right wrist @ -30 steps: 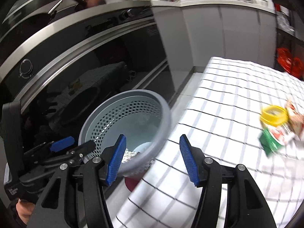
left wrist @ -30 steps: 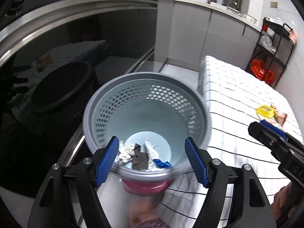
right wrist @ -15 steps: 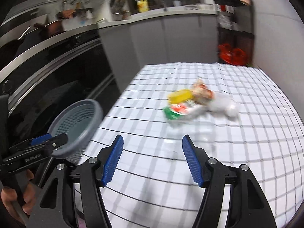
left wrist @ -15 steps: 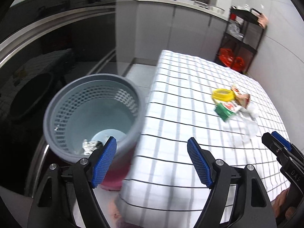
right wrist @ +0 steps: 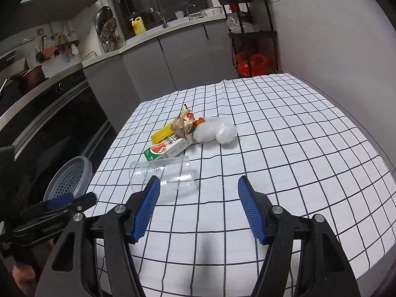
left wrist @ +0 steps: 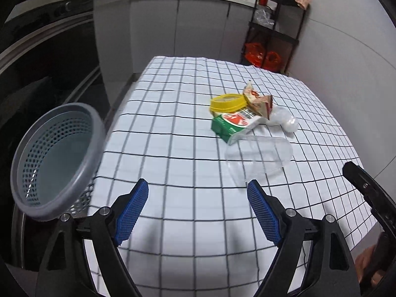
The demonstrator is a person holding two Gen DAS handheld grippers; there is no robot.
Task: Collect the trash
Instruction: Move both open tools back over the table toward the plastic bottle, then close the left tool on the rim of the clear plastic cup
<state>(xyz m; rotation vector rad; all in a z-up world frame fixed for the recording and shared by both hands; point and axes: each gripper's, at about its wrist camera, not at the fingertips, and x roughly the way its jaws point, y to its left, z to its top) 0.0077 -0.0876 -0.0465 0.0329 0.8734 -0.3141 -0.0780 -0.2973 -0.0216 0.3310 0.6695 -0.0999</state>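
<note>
A pile of trash lies mid-table: a clear plastic cup (left wrist: 257,154) (right wrist: 162,173) on its side, a green and white carton (left wrist: 232,123) (right wrist: 167,148), a yellow lid (left wrist: 227,102) (right wrist: 162,133), a crumpled wrapper (left wrist: 257,99) (right wrist: 184,122) and a white plastic bag (left wrist: 284,120) (right wrist: 214,132). A grey perforated bin (left wrist: 54,158) (right wrist: 69,179) stands beside the table's left edge. My left gripper (left wrist: 198,212) is open and empty over the near table. My right gripper (right wrist: 198,208) is open and empty, just short of the cup.
The table has a white checked cloth (left wrist: 173,113) (right wrist: 284,136). A dark oven front (right wrist: 49,123) runs along the left. Grey cabinets (left wrist: 173,29) and a black rack (left wrist: 272,32) with red bags stand behind the table.
Both grippers swung right, away from the bin and onto the table. The bin slid to the left edge of both views and the trash pile came to the centre. Both stayed open.
</note>
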